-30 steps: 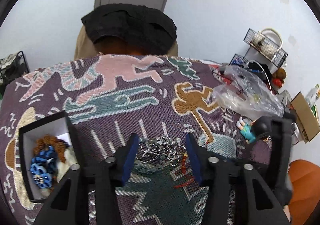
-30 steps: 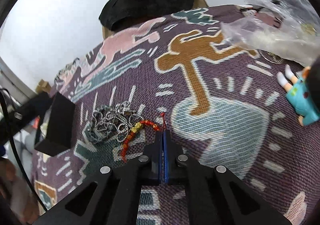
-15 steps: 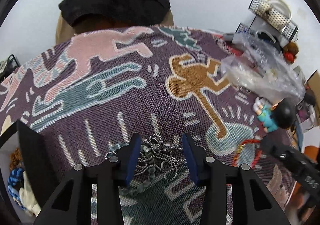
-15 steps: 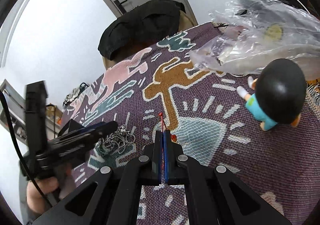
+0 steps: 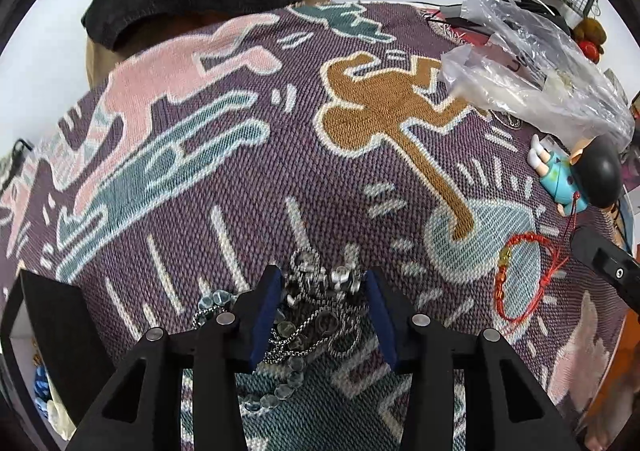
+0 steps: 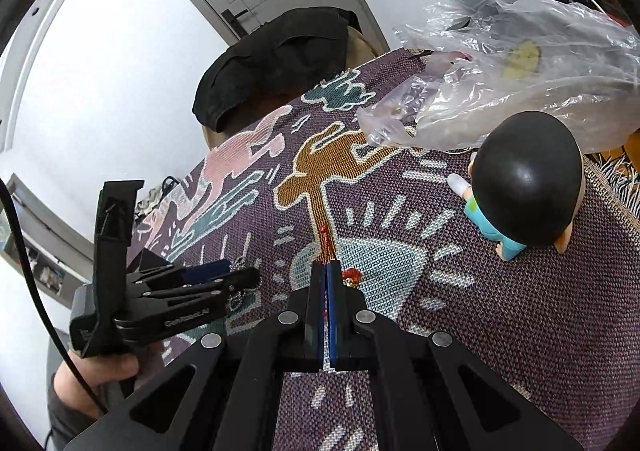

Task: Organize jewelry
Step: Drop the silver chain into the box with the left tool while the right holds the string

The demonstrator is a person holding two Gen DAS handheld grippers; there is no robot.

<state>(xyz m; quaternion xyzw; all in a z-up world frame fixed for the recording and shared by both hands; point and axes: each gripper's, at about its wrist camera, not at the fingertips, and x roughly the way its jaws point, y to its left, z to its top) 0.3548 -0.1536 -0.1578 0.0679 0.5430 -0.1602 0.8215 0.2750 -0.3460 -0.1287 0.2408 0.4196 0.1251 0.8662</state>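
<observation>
Patterned woven cloth (image 5: 248,179) on a table, a white wall behind: both tongs at the jewelry.

The left gripper (image 5: 322,283) stands wide, its blue pads either side of a tangle of silver chains (image 5: 316,315) lying on the cloth, with clear beads (image 5: 280,391) trailing toward the camera. The right gripper (image 6: 326,269) is pinched narrow on the cord of a red bracelet (image 5: 520,275), whose loop hangs just off the cloth near the doll (image 5: 576,175). An open black box (image 5: 44,331) sits at the left edge, other pieces already in it; it looks like the likely home for these. To close well on the chains, I would press the left pads low onto the cloth and centre them on the thickest knot, so loose strands and beads do not slip out. The bracelet should travel slowly, as the thin cord could slide through the pads.
</observation>
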